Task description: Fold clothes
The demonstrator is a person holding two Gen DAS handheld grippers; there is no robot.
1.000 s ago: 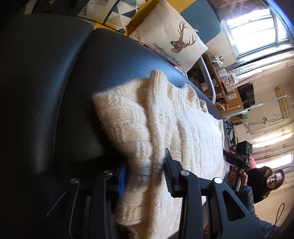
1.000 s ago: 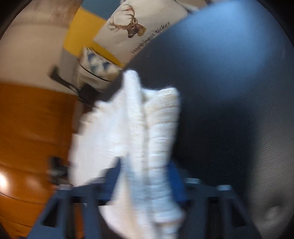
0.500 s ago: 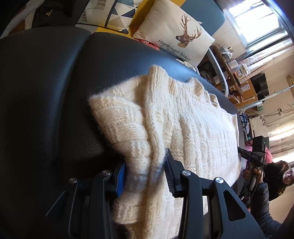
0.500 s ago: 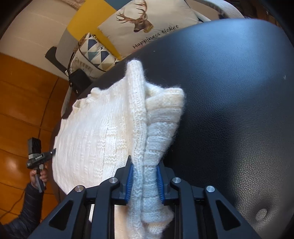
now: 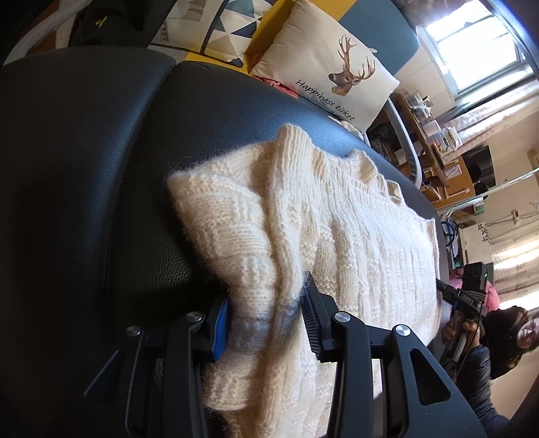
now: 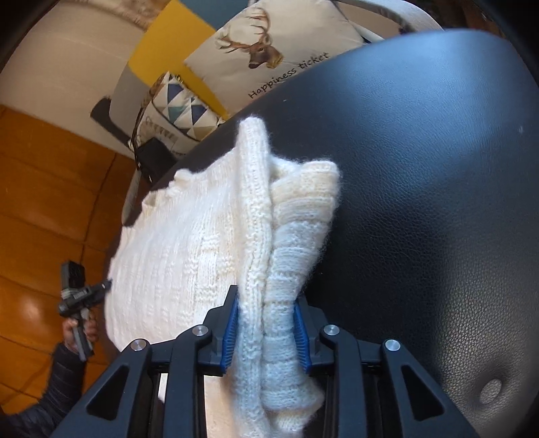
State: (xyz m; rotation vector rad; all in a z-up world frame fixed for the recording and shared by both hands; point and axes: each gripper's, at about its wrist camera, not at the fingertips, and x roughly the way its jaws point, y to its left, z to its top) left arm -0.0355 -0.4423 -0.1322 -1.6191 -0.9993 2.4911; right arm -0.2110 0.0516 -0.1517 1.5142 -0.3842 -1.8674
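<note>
A: What's nearest the cameras?

B: Two black tools w/ blue pads. Left tool [image 5: 266,323] has a bunched fold of a cream knit sweater [image 5: 337,236] between its pads, which press the wool on both sides. Right tool [image 6: 266,333] sits on the opposite end of the same folded edge [image 6: 269,262]; its jaws have just been opening, yet the wool is between them and the pads look to be touching it, so I'd call it a loosening grip, not a release.

A: Where's the sweater lying?

B: Spread flat on a black leather cushion [image 6: 421,185], prob. a sofa seat. The doubled edge stands up as a thick ridge btw the two tools; the rest lies flat beyond them.

A: How will it handle?

B: My guess: soft, bulky, fairly light. Chunky fuzzy knit, so it stretches and sags if lifted by one point. Not slippery or fragile, though the fibres could snag on ribbed pads. Best taken at the thick doubled edge, both ends at once, so layers stay together.

A: And farther back?

B: A pillow w/ a deer print [image 5: 323,67], then a triangle-pattern pillow [image 5: 215,27]. Each view shows the other hand w/ its tool at the sweater's far side.
</note>
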